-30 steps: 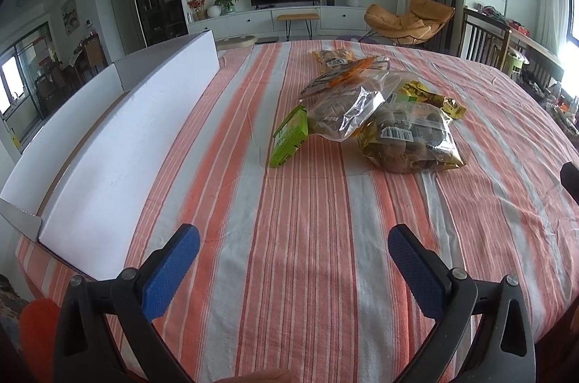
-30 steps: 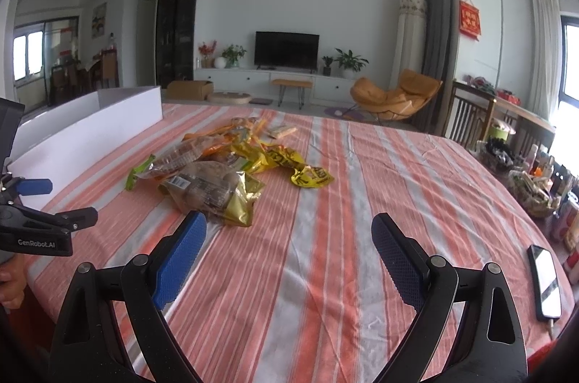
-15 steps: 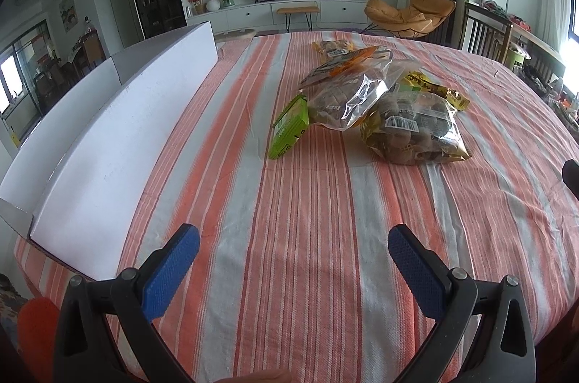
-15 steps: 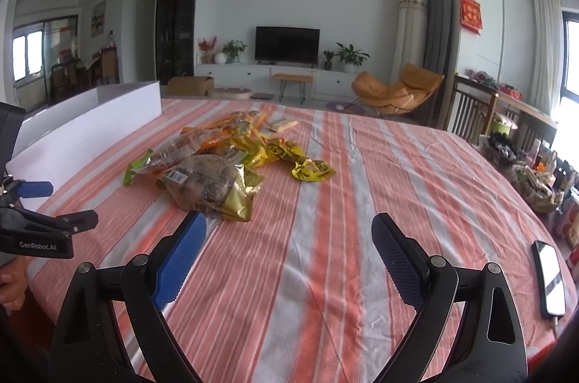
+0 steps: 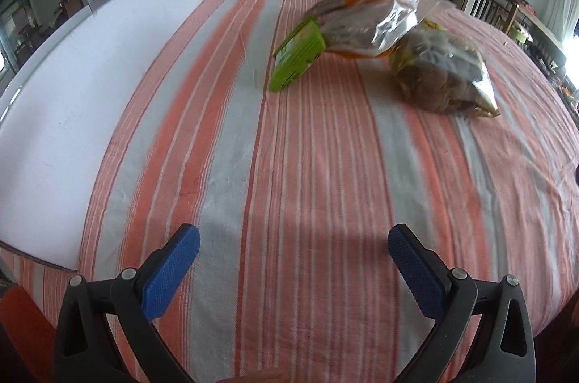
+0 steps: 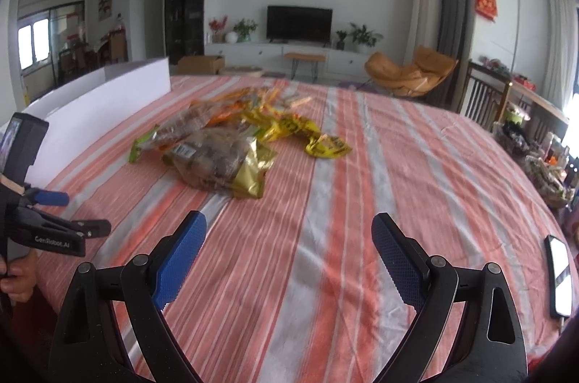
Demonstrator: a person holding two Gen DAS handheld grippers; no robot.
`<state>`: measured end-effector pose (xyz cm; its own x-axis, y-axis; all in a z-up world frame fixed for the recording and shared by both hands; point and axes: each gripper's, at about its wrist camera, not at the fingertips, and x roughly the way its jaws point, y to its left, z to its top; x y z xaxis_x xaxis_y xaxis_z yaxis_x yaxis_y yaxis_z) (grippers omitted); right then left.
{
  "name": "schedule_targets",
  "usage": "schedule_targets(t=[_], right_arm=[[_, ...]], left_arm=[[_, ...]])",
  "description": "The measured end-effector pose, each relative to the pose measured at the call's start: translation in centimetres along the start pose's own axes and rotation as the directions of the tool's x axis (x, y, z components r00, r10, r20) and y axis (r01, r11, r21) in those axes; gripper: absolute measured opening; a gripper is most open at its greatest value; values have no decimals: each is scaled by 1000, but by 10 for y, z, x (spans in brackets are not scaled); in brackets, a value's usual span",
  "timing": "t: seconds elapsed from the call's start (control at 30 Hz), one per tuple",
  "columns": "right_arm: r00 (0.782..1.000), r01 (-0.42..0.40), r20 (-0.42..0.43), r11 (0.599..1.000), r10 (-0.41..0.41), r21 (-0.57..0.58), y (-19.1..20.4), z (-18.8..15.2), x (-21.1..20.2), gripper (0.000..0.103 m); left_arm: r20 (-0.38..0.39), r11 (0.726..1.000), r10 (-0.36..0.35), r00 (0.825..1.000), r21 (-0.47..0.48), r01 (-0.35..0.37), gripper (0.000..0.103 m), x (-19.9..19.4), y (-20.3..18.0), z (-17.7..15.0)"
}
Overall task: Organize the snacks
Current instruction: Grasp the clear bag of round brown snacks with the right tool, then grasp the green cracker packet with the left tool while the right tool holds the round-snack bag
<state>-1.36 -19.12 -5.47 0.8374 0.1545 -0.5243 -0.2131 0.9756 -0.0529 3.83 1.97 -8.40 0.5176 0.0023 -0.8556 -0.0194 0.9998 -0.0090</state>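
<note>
A pile of snack bags lies mid-table on the striped cloth. In the left wrist view I see a green packet (image 5: 297, 56), a clear bag with orange trim (image 5: 365, 24) and a gold bag of brown snacks (image 5: 443, 75). In the right wrist view the gold bag (image 6: 220, 162) lies nearest, with yellow packets (image 6: 307, 135) behind it. My left gripper (image 5: 294, 247) is open and empty, short of the green packet. It also shows in the right wrist view (image 6: 54, 213) at the left edge. My right gripper (image 6: 289, 234) is open and empty, short of the gold bag.
A long white box (image 5: 90, 57) stands along the table's left side; it also shows in the right wrist view (image 6: 108, 93). A phone (image 6: 559, 274) lies at the table's right edge. Chairs and a cluttered side table (image 6: 524, 115) stand to the right.
My left gripper has moved forward and lower toward the green packet; the snacks look larger. My right gripper has moved forward a little toward the gold bag.
</note>
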Motion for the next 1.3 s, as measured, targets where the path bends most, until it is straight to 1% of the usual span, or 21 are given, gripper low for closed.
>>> schedule_targets(t=[0.07,0.13,0.2,0.27,0.37,0.4,0.43,0.47,0.5,0.53,0.63,0.7,0.73,0.8,0.9,0.97,1.0,1.07,1.13,1.23,1.3], right_arm=[[997,-55,-55,998,54,-17,4,3,14,95],[985,-129,-116,991,125,-31,6,14,33,95],[967,-200,-176,978,187,-64,9,30,55,95],[945,-262,-238,955,225,-137,15,52,84,95],[913,-330,-331,911,240,-249,27,81,124,95],[893,-363,-370,895,255,-259,30,89,136,95],[865,-409,-416,876,282,-255,34,97,149,95],[826,-461,-468,854,313,-242,40,103,162,95],[806,-486,-492,842,328,-235,43,105,169,95],[777,-523,-518,824,356,-218,47,108,175,95],[681,-606,-594,785,429,-128,60,107,185,96],[665,-607,-623,784,412,-129,67,98,180,95],[656,-608,-637,784,404,-128,69,90,175,92],[662,-583,-655,799,364,-146,72,74,164,91],[706,-502,-637,853,310,-142,60,49,143,66],[728,-458,-594,888,343,-48,36,37,125,66],[749,-418,-570,908,339,-9,22,31,117,66],[832,-269,-495,963,250,35,-13,17,101,66],[884,-154,-434,984,176,86,-42,6,87,69],[929,-70,-345,979,134,192,-73,-10,72,70],[937,-66,-322,972,138,225,-83,-13,65,71]], left_arm=[[11,1000,-3,1000,10,3,103,2,0,0],[19,1000,-10,1000,19,9,103,3,1,0],[33,999,-17,999,31,16,103,4,1,-1],[42,999,-23,999,39,21,103,4,2,-1],[50,999,-29,998,46,27,103,3,3,-1],[54,998,-31,998,49,29,103,3,3,-1],[56,998,-33,998,49,30,103,3,4,-2],[58,998,-34,998,50,31,103,3,4,-2],[60,998,-35,998,51,32,103,3,5,-2],[60,998,-36,998,52,33,103,2,6,-2],[61,998,-40,997,58,37,103,1,6,-2],[62,998,-41,997,57,37,103,0,6,-4],[63,998,-40,997,57,36,103,0,6,-4],[58,998,-35,998,50,32,103,1,5,-3],[54,999,-32,998,46,30,103,1,5,-1],[61,998,-34,998,49,31,103,1,5,-2],[70,998,-37,997,51,33,103,1,6,-3],[85,998,-36,996,50,32,103,1,6,-4],[94,999,-30,995,40,27,103,2,6,-4],[62,999,-28,998,34,26,103,3,7,1],[31,999,-43,999,20,42,103,3,9,6]])
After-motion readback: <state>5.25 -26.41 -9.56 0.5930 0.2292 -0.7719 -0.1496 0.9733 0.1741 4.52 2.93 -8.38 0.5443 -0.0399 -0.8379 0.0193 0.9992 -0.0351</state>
